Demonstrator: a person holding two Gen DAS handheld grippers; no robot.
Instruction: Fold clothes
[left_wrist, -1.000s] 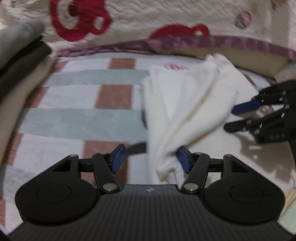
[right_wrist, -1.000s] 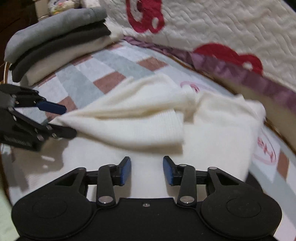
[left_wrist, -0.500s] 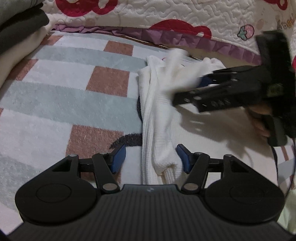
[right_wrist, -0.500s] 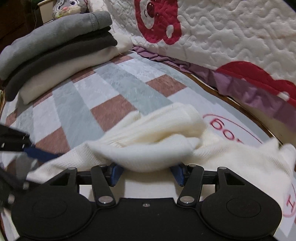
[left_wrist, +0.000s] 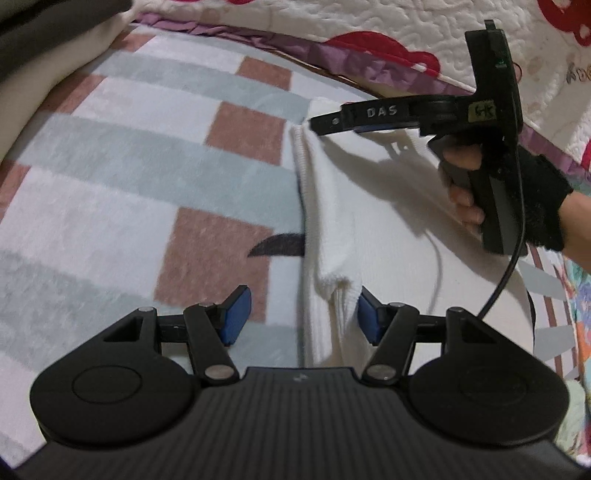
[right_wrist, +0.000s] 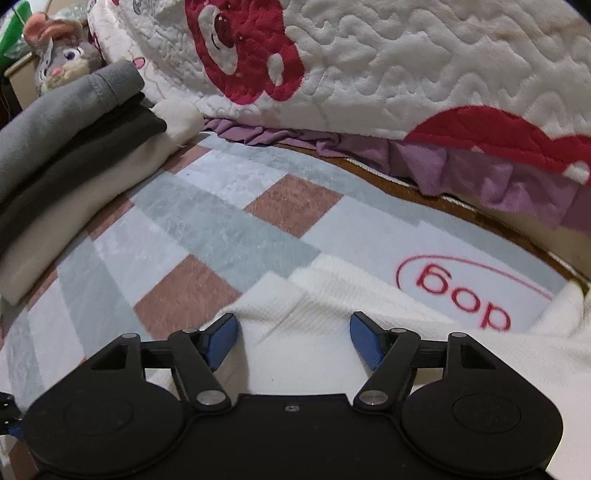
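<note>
Left gripper (left_wrist: 303, 314) wide open, cream garment (left_wrist: 376, 221) edge between its fingers on checked rug (left_wrist: 147, 184). Right gripper (right_wrist: 291, 332) wide open over garment's far corner, gripping nothing

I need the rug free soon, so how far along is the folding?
Done: three folded garments sit stacked at the rug's edge. In hand: the white knit top, doubled over along one side, both tools open, left tool, right tool. Left: finishing its folds and stacking it.
</note>
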